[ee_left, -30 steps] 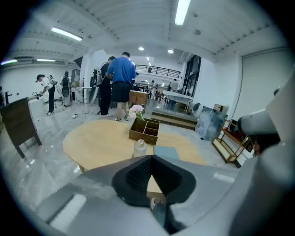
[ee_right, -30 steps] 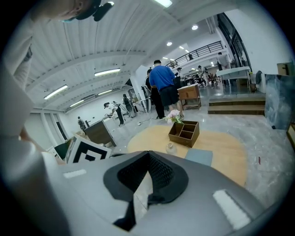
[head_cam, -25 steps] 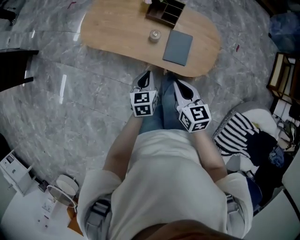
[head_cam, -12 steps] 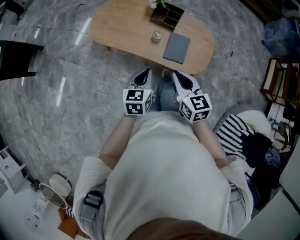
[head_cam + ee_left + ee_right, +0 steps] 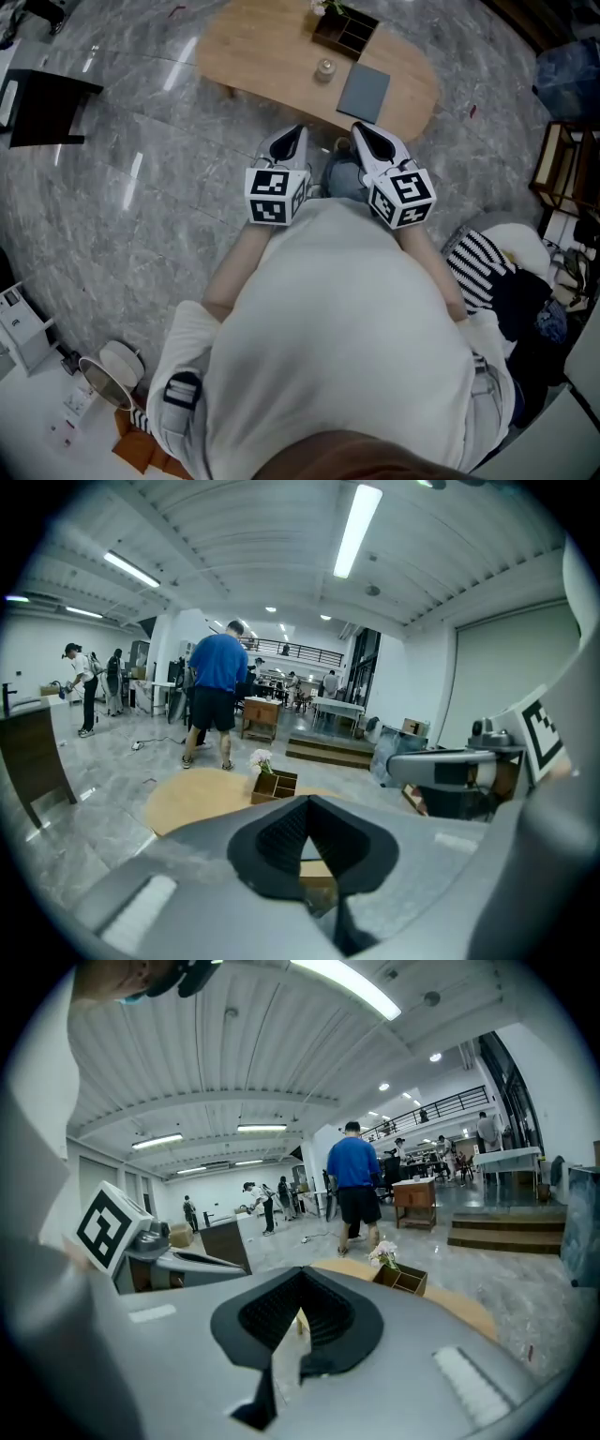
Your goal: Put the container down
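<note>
The left gripper point(image 5: 296, 133) and the right gripper point(image 5: 362, 131) are both pressed together, holding nothing. The small container point(image 5: 325, 68) stands on the wooden table point(image 5: 262, 47), at twelve o'clock from them, well apart

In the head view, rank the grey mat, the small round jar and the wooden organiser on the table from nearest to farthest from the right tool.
From the right tool:
1. Grey mat, on the near side of the table, straight ahead of the tool.
2. Small round jar, just left of the mat.
3. Wooden organiser, at the table's far edge.
</note>
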The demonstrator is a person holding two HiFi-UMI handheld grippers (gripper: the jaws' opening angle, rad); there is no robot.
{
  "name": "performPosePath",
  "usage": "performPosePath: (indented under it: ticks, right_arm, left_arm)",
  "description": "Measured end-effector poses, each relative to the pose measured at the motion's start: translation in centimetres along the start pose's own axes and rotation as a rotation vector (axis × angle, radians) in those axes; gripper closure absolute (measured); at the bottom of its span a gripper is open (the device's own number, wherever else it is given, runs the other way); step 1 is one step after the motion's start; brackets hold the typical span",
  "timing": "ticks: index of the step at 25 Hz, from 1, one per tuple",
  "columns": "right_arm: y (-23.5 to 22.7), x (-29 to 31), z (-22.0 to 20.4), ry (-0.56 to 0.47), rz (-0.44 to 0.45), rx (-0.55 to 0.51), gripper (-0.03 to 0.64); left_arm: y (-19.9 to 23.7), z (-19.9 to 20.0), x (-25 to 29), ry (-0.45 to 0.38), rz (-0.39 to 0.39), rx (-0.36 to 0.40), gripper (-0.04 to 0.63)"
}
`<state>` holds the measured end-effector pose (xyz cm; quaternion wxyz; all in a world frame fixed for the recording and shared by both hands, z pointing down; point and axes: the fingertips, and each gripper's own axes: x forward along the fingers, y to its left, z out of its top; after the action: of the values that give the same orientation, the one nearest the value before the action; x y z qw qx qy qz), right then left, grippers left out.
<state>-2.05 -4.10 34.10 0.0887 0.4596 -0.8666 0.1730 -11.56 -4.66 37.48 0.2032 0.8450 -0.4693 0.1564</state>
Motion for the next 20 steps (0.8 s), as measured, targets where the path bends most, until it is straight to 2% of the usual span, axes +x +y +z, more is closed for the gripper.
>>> performPosePath:
  ticks: [4, 8, 20]
  right_arm:
    - [-0.6, -0.2, -0.1, -0.012, -0.019, -0.001, 0.618]
    - [-0.7, -0.3, 0.0, -0.006, -0.040, -0.044, 0.620]
    - [-0.3, 0.0, -1.0, 0.010, -0.024, -0.016, 0.620]
  left_arm:
    - [0.8, 0.2, -0.1, -0.015, 0.020, -0.021, 0.594]
    - [1.1, 0.3, -0.1, -0.016, 0.021, -0.036, 0.594]
    - [1.1, -1.4, 0.3, 0.019, 0.000, -0.077, 0.594]
